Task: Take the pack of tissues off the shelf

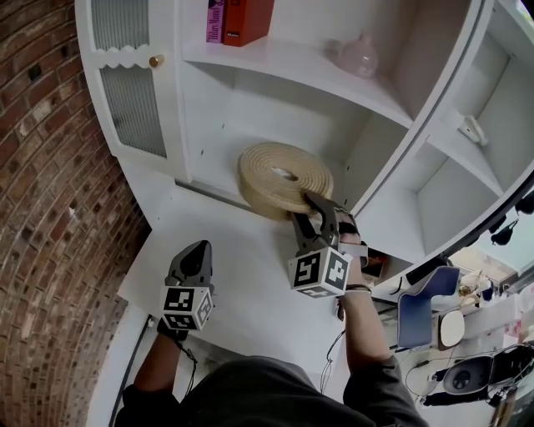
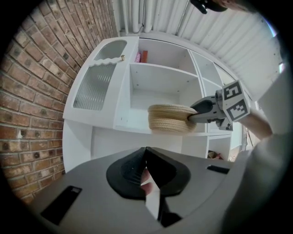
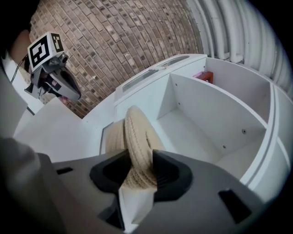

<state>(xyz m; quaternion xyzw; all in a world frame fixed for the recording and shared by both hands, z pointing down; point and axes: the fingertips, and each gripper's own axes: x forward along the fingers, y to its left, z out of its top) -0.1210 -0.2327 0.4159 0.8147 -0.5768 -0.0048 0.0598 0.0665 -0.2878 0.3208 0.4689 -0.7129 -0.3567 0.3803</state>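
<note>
Left gripper (image 2: 145, 153) fingers together; right gripper (image 3: 138, 157) fingers clamped on woven coil (image 3: 137, 130), perhaps tissues.

The basket (image 1: 284, 175) sits at the front edge of the lower shelf (image 1: 221, 171), its near rim between the right gripper's (image 1: 319, 204) jaws. Left of the basket and nearer, the left gripper (image 1: 193, 252) is over the worktop (image 1: 246, 283). Above the basket, the upper shelf (image 1: 292, 62) carries boxes (image 1: 238, 18) to the left and a vase (image 1: 359, 57) to the right. Left of the basket is a door (image 1: 125, 83).
</note>
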